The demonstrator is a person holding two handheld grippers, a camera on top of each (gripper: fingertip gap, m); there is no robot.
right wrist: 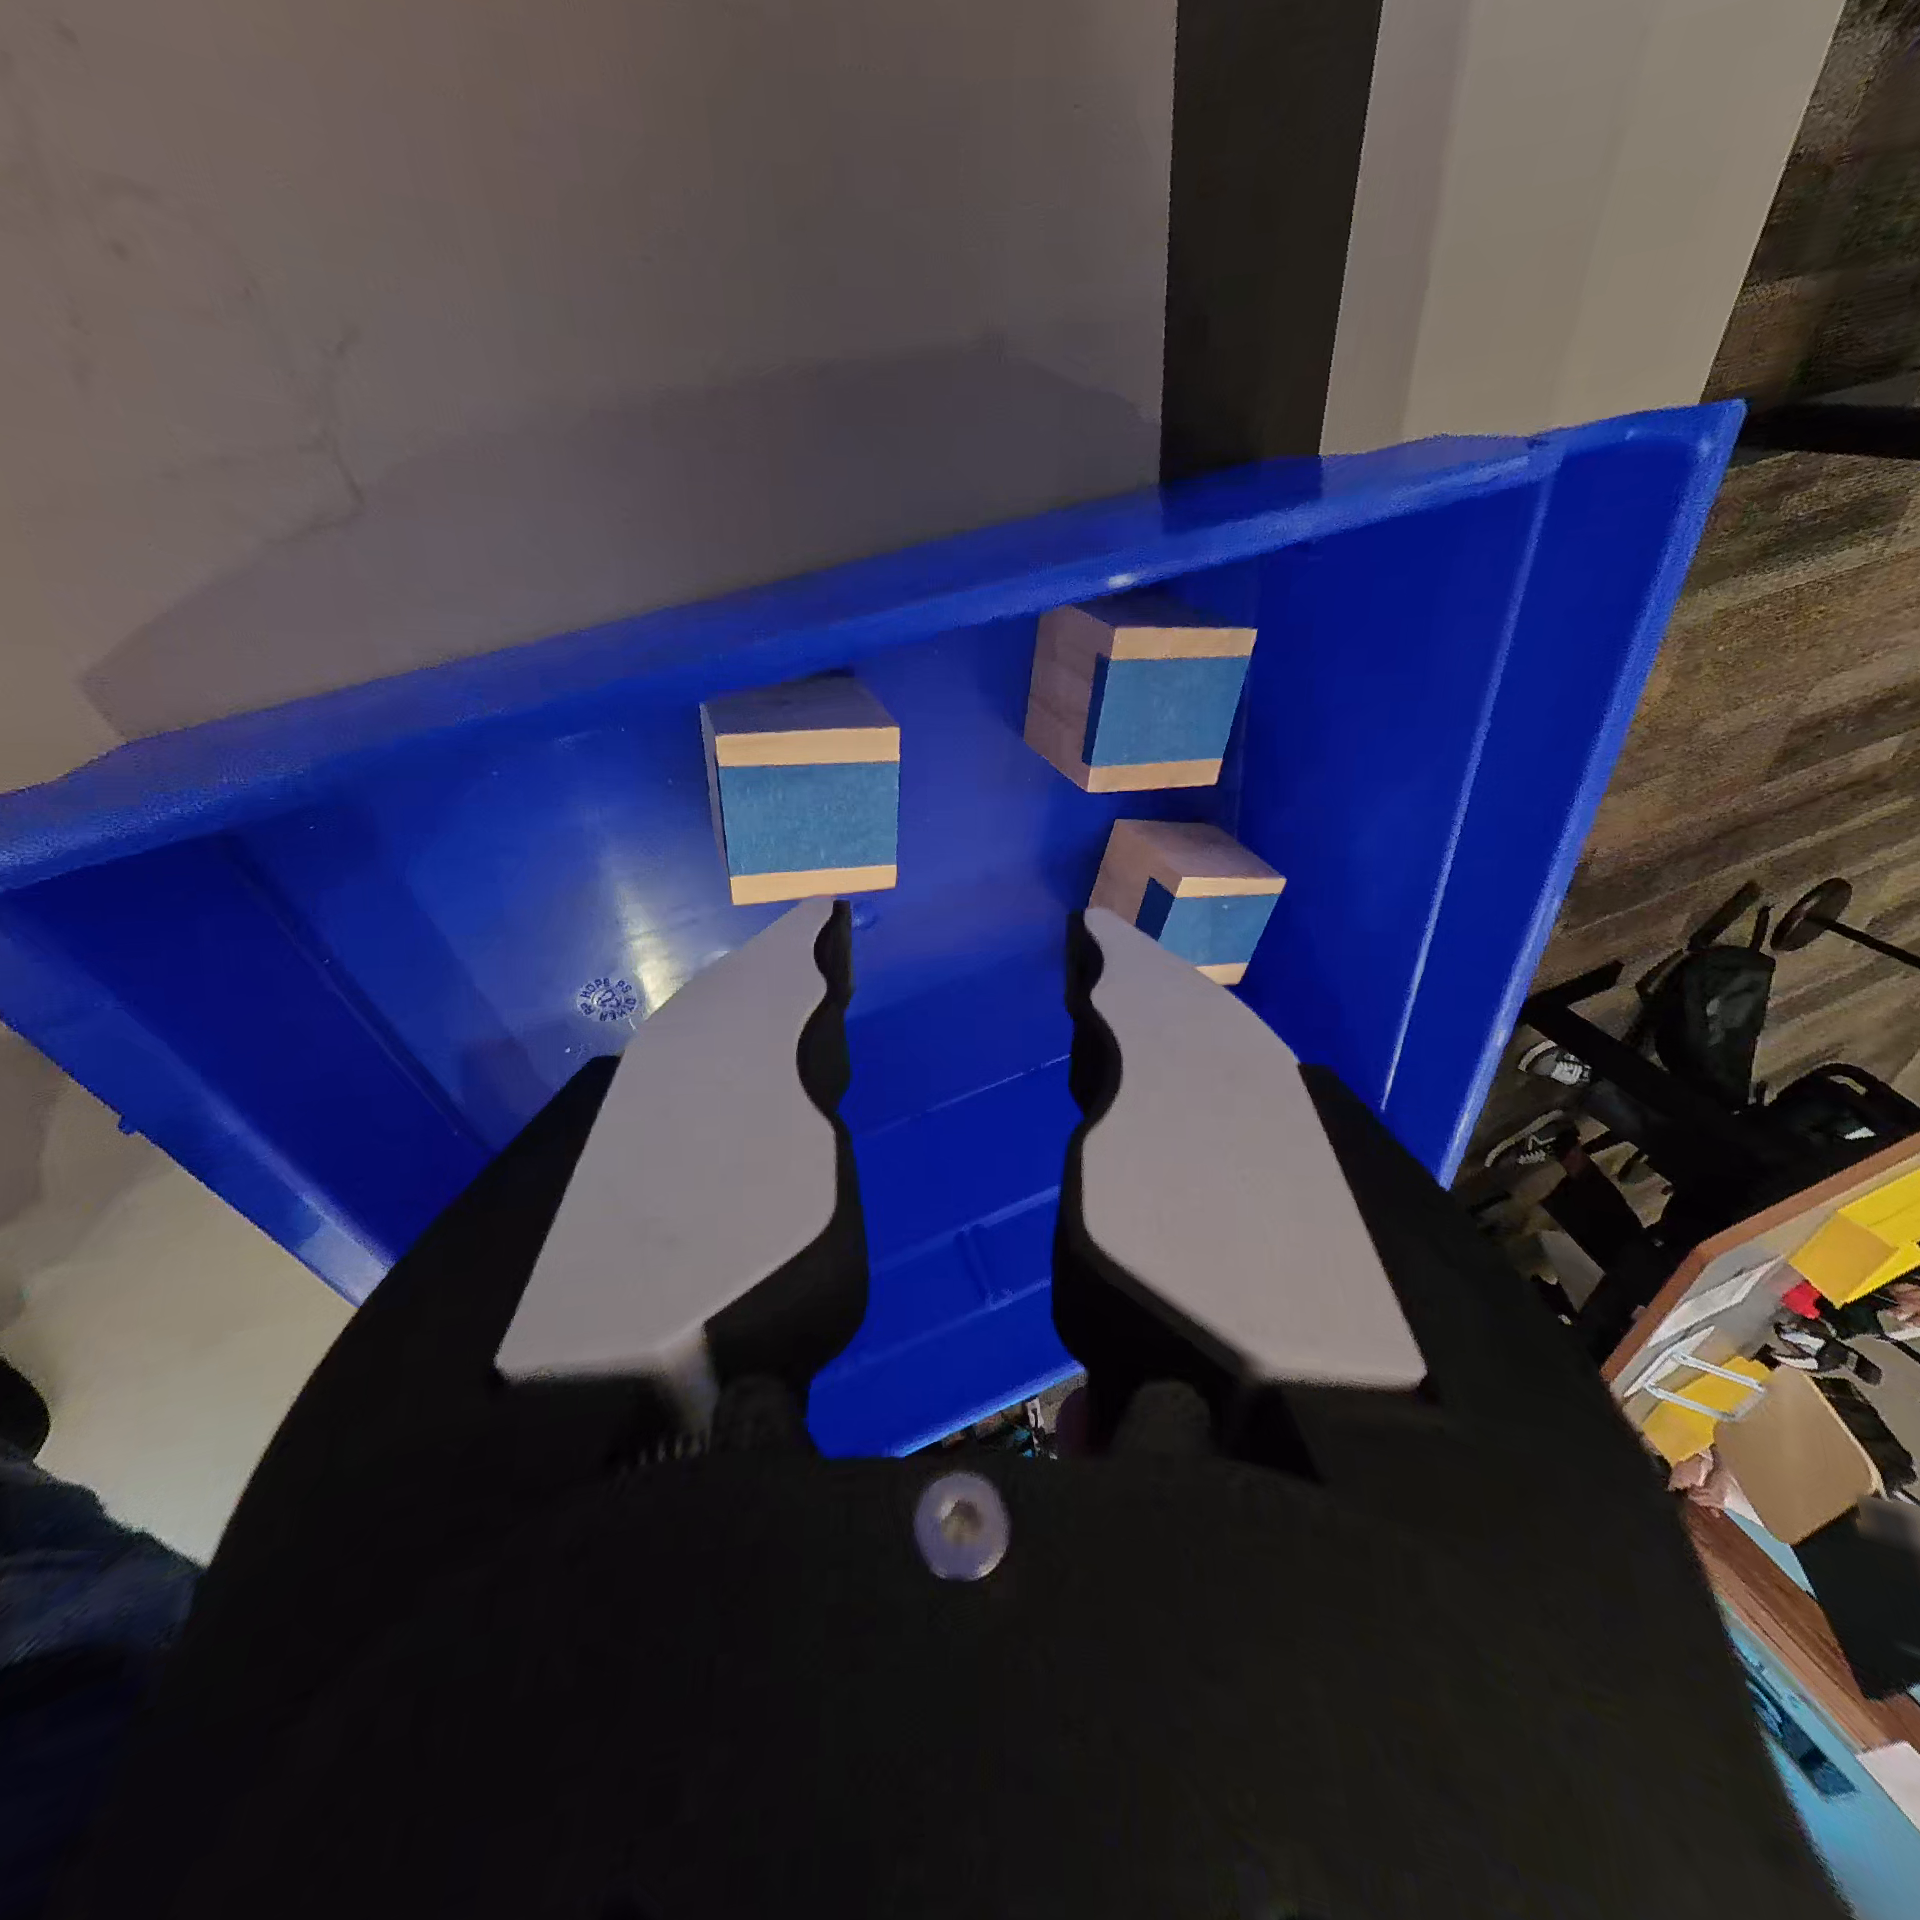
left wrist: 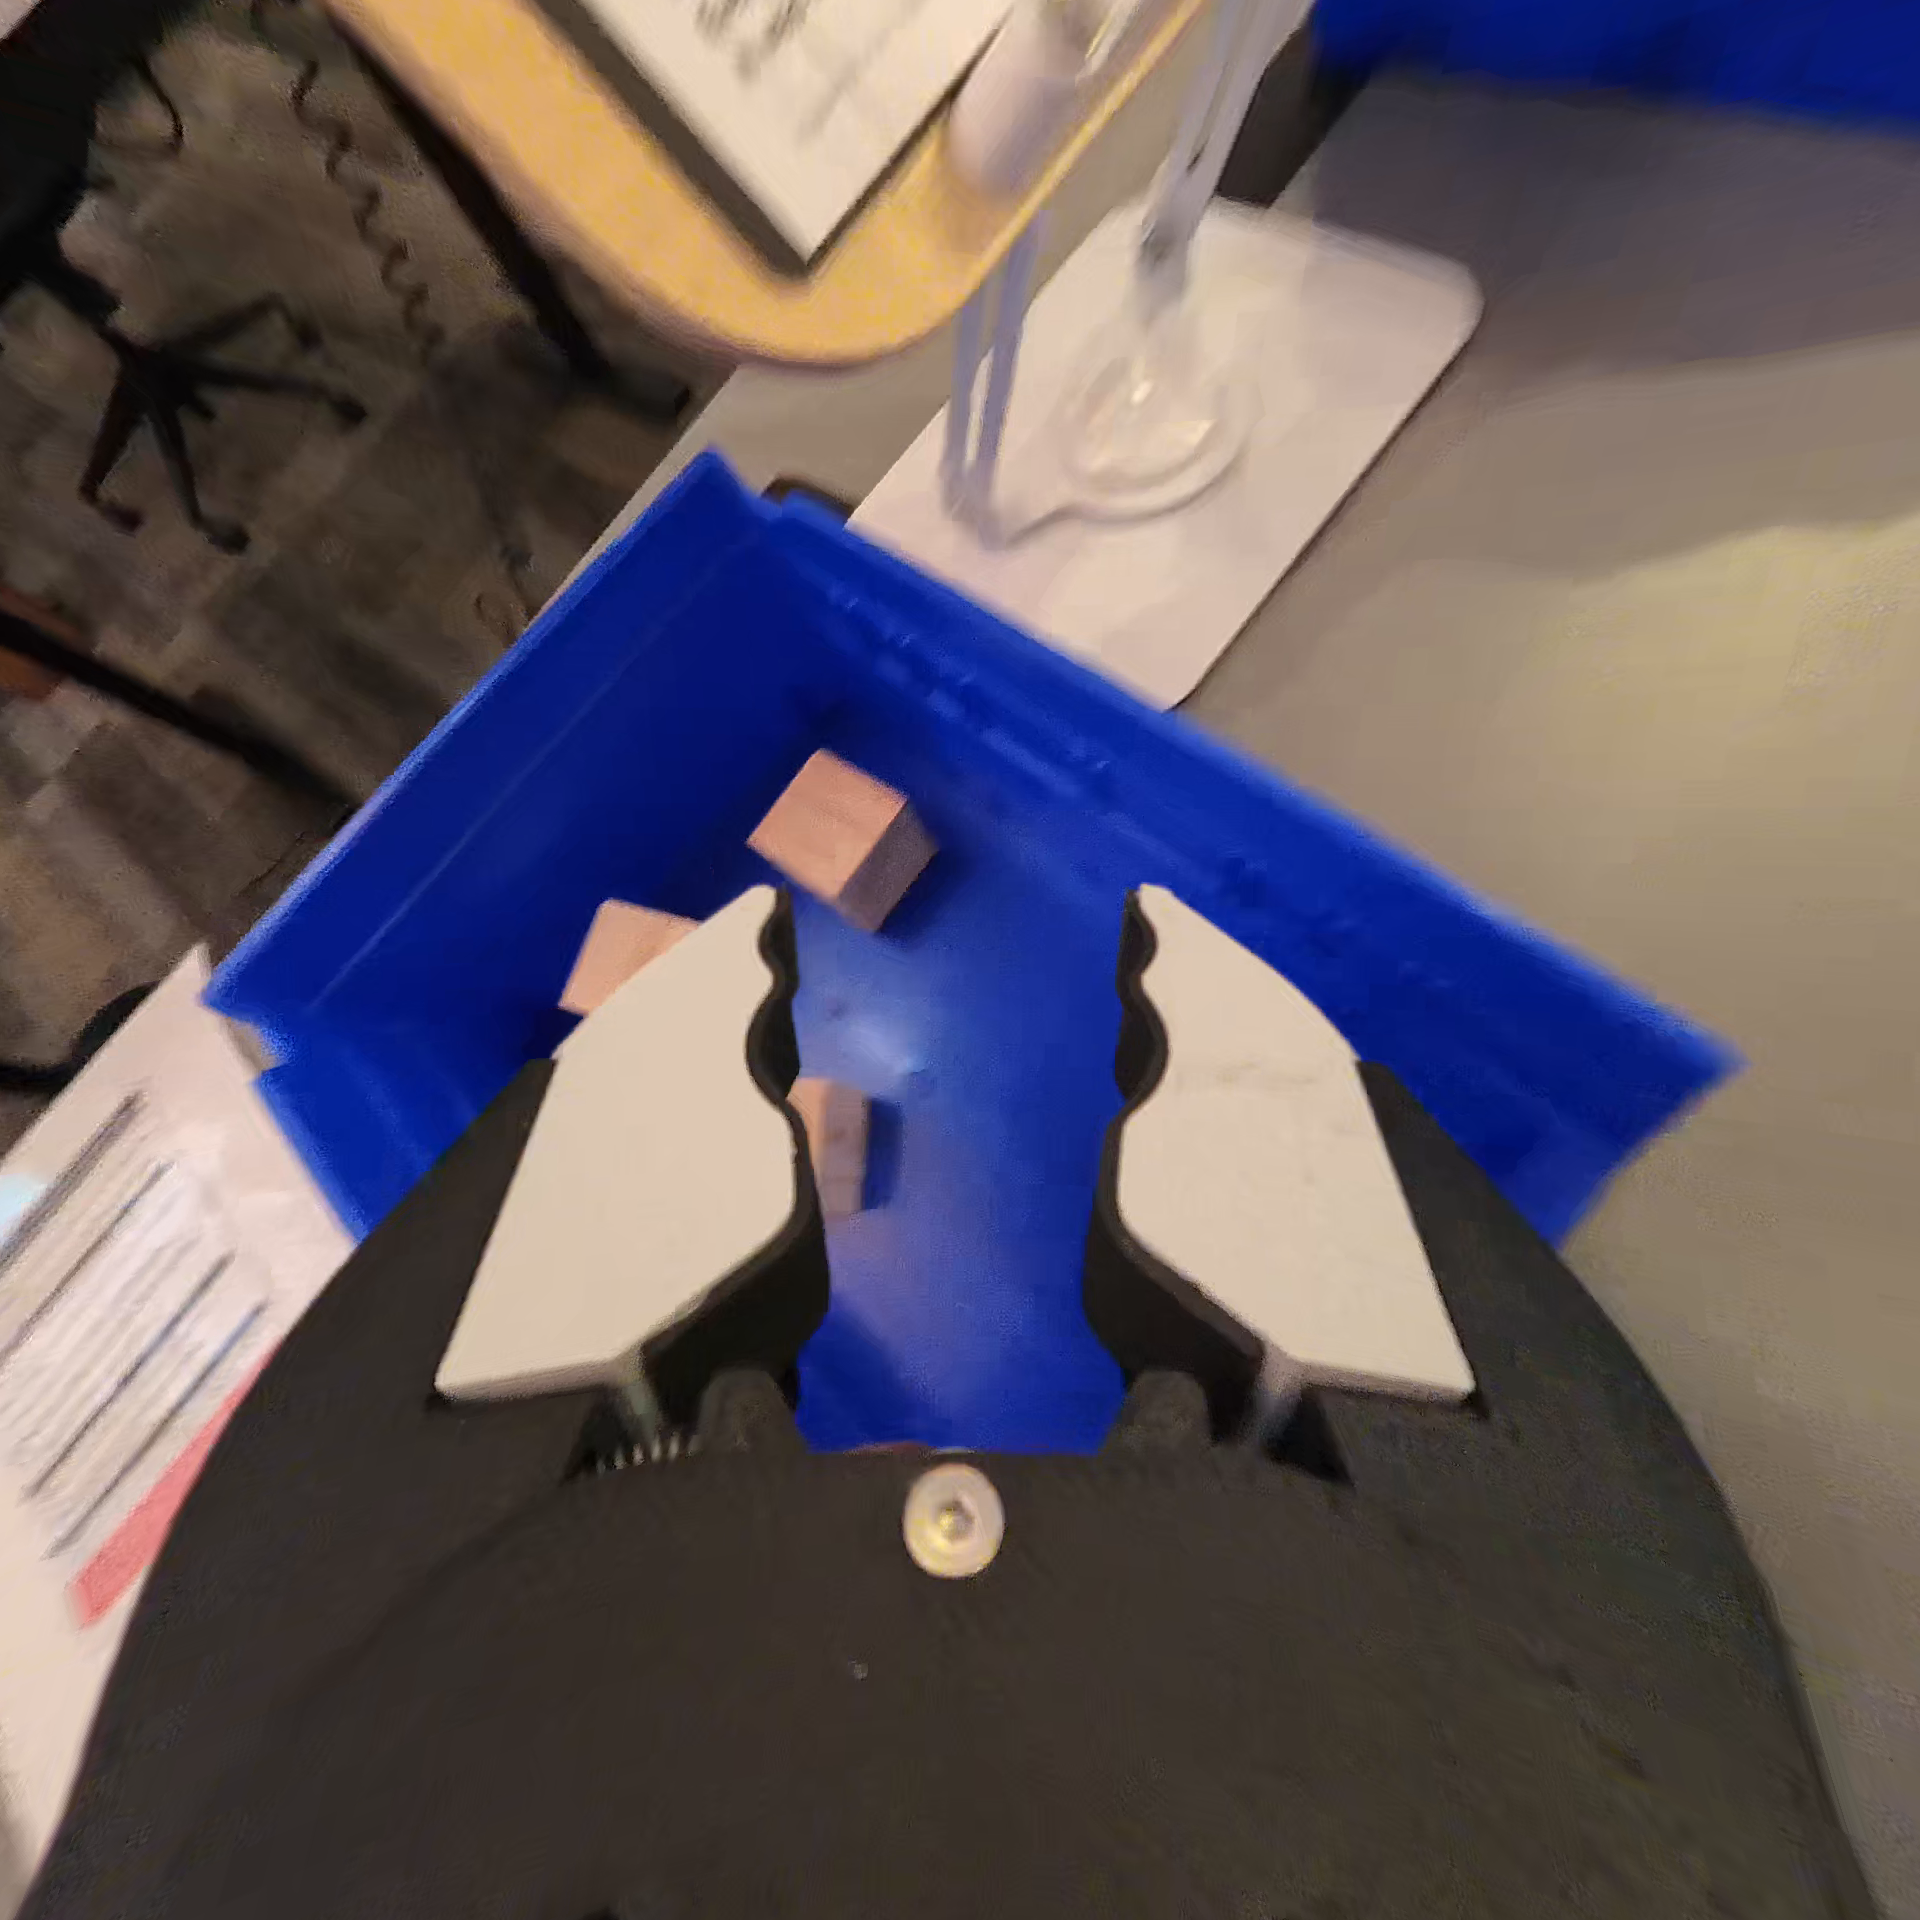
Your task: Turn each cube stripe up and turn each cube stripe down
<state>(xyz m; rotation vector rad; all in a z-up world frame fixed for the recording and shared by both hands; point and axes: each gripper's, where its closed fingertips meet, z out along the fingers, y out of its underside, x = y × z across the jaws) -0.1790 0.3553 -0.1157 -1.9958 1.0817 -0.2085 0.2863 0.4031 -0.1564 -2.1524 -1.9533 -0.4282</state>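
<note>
In the left wrist view a blue bin (left wrist: 582,790) holds three plain-looking wooden cubes: one at the far corner (left wrist: 842,836), one half hidden behind my left finger (left wrist: 618,961), one low beside that finger (left wrist: 842,1143). My left gripper (left wrist: 951,904) is open and empty above the bin floor. The view is blurred. In the right wrist view another blue bin (right wrist: 416,883) holds three wooden cubes with blue stripes: one at centre (right wrist: 805,800), one at the back right (right wrist: 1138,701), one near my right finger (right wrist: 1195,899). My right gripper (right wrist: 956,920) is open and empty, just short of the centre cube.
In the left wrist view a clear stand on a white base plate (left wrist: 1195,499) stands beyond the bin, papers (left wrist: 114,1299) lie at the left, and the table edge drops to the floor. In the right wrist view a dark post (right wrist: 1268,229) rises behind the bin and a cluttered desk (right wrist: 1787,1382) is at right.
</note>
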